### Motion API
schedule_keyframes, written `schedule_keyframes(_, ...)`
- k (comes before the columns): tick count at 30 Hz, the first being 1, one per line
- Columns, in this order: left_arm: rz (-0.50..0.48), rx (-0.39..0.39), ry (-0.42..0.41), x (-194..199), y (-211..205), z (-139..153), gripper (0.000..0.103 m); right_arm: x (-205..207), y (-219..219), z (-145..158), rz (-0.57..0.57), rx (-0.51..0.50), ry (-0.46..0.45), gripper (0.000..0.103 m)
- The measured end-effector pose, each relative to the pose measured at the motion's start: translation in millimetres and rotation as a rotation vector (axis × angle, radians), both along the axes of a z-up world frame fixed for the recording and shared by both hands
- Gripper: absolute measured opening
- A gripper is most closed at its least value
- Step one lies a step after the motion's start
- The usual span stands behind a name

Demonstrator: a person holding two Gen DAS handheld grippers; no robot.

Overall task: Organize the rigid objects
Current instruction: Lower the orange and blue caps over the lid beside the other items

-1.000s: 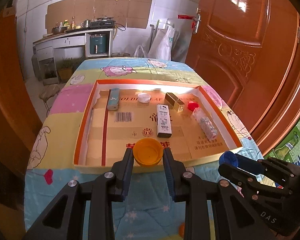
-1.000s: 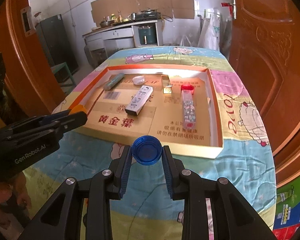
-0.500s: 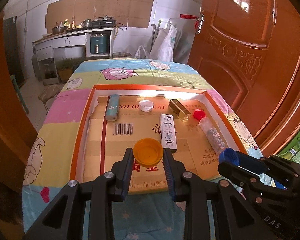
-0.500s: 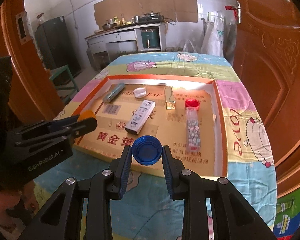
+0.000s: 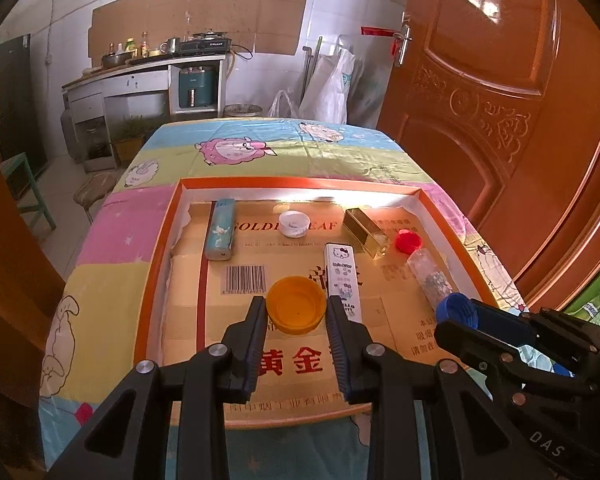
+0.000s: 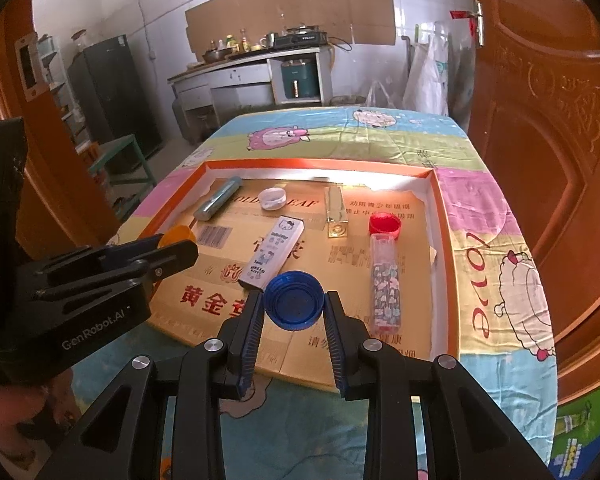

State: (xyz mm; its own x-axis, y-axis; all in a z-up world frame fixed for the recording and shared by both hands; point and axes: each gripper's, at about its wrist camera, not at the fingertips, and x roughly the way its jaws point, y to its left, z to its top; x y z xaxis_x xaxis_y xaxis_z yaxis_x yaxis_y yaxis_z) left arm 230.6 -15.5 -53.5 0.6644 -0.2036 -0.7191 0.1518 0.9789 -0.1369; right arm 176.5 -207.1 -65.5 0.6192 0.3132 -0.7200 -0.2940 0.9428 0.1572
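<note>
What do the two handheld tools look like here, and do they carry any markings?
Both are black plastic with silver screws and ribbed blue pads lining two angled fingers. The left tool reads "GenRobot.AI" on its side in the right wrist view; the right tool shows "DAS" in the left wrist view.

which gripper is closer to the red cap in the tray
Right. The right gripper, shut on a blue cap, sits just short of the patterned tube that leads to the red cap. The left gripper, holding an orange cap, is farther left.
</note>
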Motion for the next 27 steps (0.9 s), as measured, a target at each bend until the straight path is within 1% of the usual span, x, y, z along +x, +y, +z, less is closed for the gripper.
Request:
schedule_keyframes(5, 0.001, 0.006, 0.002, 7.5, -0.6, -1.9, 0.030, 4.0, -1.3, -1.6, -0.001, 0.003, 0.001, 0.031)
schedule_keyframes(12, 0.001, -0.007, 0.009, 18.1, -0.1, -4.5, 0.030, 18.4, -3.5, -5.4, -0.007, 0.000, 0.003, 0.031)
schedule_keyframes(27, 0.005, -0.002, 0.023, 38.3, -2.3, -14.7, 0.030, 45.4, 0.5, -16.5, 0.004, -0.008, 0.016, 0.031)
